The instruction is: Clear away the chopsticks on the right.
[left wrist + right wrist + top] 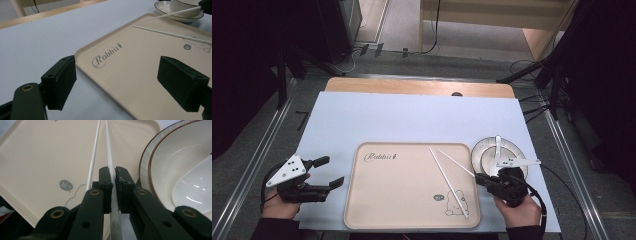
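Note:
A beige tray (392, 190) printed "Rabbit" lies on the pale blue table. One white chopstick (449, 182) rests diagonally on the tray's right half. My right gripper (480, 178) is shut on the near end of a second white chopstick (454, 161), whose tip points out over the tray. In the right gripper view the jaws (112, 168) pinch that chopstick (108, 145), with the loose chopstick (94, 150) just to its left. My left gripper (334, 170) stands open at the tray's left edge; in its own view the tray corner (100, 60) lies between the wide jaws, nothing held.
A white bowl on a saucer (484, 147) with a white spoon (497, 145) in it stands right of the tray, close beside my right gripper. The table's wooden far edge (412, 86) runs behind. Cables and stands sit on the floor around.

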